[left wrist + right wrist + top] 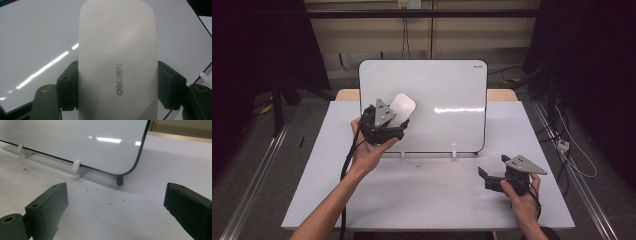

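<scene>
The left gripper (398,126) is clamping a white whiteboard eraser (402,108) by its two long sides, holding it up against the upper left part of the whiteboard (447,90), flat face toward the board, which looks like the right pose for wiping. In the left gripper view the eraser (117,57) is sitting squarely between the black pads (68,87), each pad pressing on one flank, so the grip is centred and the block should not be twisting as it slides. It is a smooth, rounded-corner slab, matte off-white, with a grey "deli" mark printed along its back (shaped rather like a flat computer mouse). The whiteboard is leaning back on small white clip feet (76,166) near the far edge of the table (422,200), its surface looking clean and glossy with a light streak across it. The right gripper (482,178) is resting low near the table's right front corner, well apart from the board, jaws spread wide with nothing between them (the right gripper view is looking at bare tabletop (125,220) and the board's lower corner), so that hand seems to be simply waiting out of the way.
</scene>
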Action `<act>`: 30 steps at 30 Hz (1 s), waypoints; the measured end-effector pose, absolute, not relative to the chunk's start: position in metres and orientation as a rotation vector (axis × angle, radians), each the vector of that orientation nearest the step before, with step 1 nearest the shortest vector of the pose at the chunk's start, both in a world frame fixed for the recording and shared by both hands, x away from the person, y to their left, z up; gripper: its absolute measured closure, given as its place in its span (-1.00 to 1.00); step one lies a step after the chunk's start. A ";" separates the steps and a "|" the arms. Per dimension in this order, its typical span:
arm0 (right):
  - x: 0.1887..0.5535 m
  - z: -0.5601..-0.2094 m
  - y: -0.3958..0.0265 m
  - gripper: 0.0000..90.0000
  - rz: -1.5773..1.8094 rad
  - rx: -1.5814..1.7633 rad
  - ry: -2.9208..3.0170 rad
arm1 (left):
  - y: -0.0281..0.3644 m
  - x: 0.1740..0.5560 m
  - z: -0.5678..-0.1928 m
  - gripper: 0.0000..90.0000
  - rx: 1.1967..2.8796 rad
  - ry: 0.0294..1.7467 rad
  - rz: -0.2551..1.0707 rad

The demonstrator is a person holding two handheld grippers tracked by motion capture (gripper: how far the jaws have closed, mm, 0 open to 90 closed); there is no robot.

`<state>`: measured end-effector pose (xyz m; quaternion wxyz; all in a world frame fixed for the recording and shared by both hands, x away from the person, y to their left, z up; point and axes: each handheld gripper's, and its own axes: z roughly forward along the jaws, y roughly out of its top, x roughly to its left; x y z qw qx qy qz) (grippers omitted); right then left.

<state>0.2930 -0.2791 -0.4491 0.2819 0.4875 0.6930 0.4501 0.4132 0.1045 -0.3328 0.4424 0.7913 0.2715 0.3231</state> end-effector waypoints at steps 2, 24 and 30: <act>0.293 -0.449 -0.279 -0.87 1.205 1.306 1.857 | 0.110 0.412 -0.332 -0.30 1.957 0.684 0.818; 0.293 -0.449 -0.280 -0.87 1.203 1.309 1.854 | 0.158 0.401 -0.353 -0.30 1.988 0.795 0.924; 0.293 -0.449 -0.280 -0.87 1.196 1.311 1.849 | 0.163 0.401 -0.364 -0.30 2.001 0.810 0.922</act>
